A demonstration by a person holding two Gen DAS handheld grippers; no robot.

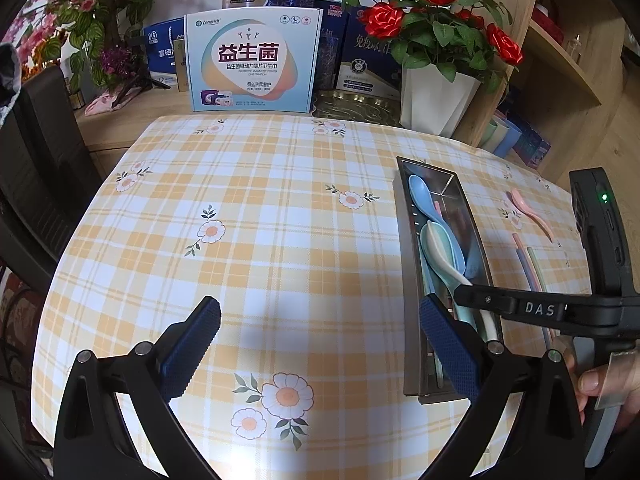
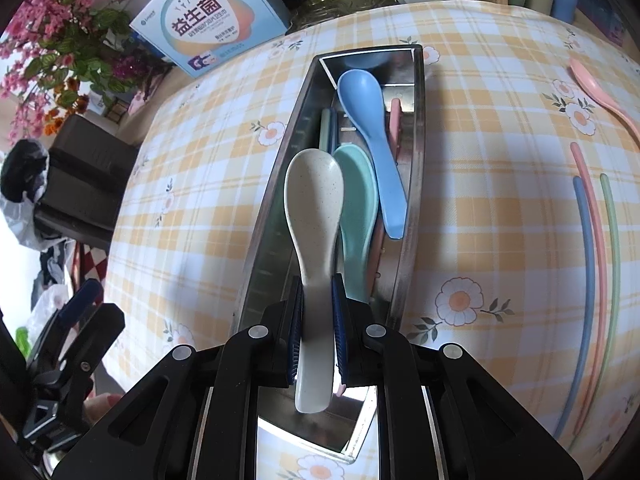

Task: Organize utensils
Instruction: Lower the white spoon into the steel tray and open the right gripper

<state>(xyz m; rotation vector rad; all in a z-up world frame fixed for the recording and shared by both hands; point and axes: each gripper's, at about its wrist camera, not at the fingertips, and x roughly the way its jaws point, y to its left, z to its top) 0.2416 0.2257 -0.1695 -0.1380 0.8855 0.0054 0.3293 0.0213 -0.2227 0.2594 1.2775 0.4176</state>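
Right wrist only: claw (image 2: 316, 332)-gripped white spoon (image 2: 314, 200)

A table is covered by a yellow-and-white checked cloth (image 1: 248, 216) printed with daisies. Behind it a wooden sideboard (image 1: 120, 128) is crowded with boxes, the foremost a pale blue carton (image 1: 253, 60). Red roses (image 1: 432, 4) are set in a white vase (image 1: 434, 100) at the right, and pink blossoms (image 1: 80, 8) are seen at the left. Wooden shelves (image 1: 560, 64) are fitted at the far right. A dark chair (image 1: 44, 152) is placed at the left. The scene is lit brightly.
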